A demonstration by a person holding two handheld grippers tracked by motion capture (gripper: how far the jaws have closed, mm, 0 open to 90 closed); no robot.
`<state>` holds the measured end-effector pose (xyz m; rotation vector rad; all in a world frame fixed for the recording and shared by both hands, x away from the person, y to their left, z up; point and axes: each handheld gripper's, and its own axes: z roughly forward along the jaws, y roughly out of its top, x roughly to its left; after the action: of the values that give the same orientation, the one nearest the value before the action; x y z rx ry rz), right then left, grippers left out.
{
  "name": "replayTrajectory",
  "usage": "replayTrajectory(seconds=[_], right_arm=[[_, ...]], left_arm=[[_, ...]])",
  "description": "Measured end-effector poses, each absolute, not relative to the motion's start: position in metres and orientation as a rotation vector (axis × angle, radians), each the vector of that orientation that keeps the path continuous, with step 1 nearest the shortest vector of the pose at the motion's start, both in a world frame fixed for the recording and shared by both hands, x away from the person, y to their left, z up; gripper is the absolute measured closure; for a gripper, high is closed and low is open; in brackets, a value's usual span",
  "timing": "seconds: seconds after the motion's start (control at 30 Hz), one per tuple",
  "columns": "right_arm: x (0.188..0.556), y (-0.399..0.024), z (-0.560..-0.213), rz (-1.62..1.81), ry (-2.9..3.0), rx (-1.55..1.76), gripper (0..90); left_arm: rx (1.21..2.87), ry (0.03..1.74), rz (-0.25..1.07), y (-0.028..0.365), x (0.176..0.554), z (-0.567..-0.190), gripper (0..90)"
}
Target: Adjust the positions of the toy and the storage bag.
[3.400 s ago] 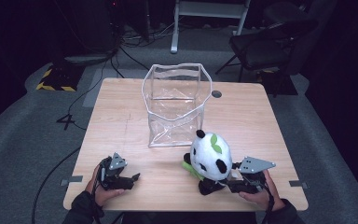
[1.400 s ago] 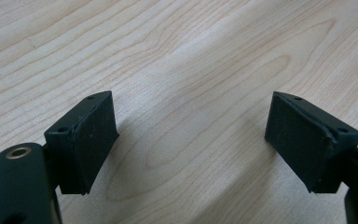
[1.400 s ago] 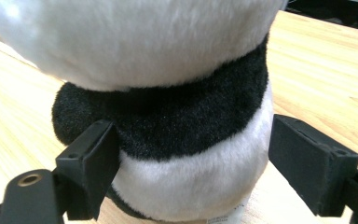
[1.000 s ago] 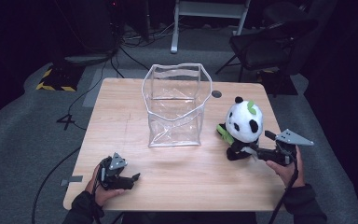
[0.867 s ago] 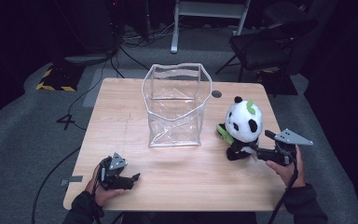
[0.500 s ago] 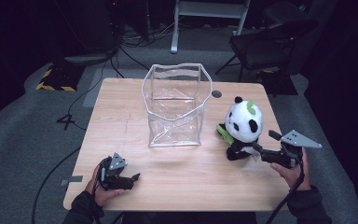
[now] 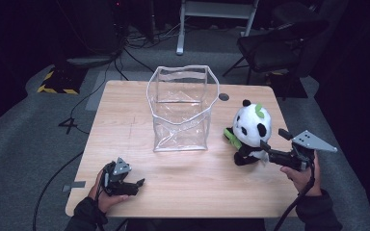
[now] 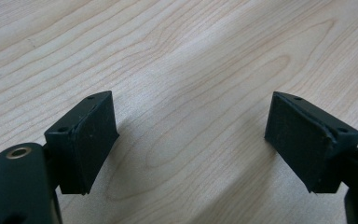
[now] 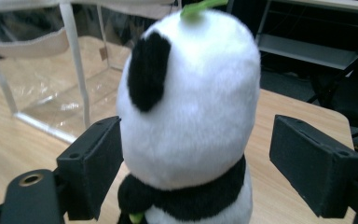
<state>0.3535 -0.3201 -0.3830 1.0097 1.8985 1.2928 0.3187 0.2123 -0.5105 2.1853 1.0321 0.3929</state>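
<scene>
The toy panda (image 7: 252, 130) looks soft and light; we should squeeze its body. Our right tongs (image 9: 196, 163) are open around it, and our left tongs (image 8: 191, 144) are open and empty.

Bright tabletop, dark surroundings, soft focus

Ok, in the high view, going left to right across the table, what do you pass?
Left gripper → clear bag → panda → right gripper, its jaws open on either side of the panda.
</scene>
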Motion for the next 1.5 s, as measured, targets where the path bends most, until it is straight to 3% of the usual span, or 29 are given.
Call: replayTrajectory(seconds=[1.1, 1.5], right_arm=[[0.409, -0.279, -0.357, 1.155, 1.811, 1.116, 14.4], [0.423, -0.285, -0.364, 1.190, 1.879, 1.211, 6.6]], left_arm=[[2.186, 1.030, 0.392, 0.212, 0.319, -0.510, 16.8], [2.185, 1.029, 0.391, 0.212, 0.319, -0.511, 16.8]])
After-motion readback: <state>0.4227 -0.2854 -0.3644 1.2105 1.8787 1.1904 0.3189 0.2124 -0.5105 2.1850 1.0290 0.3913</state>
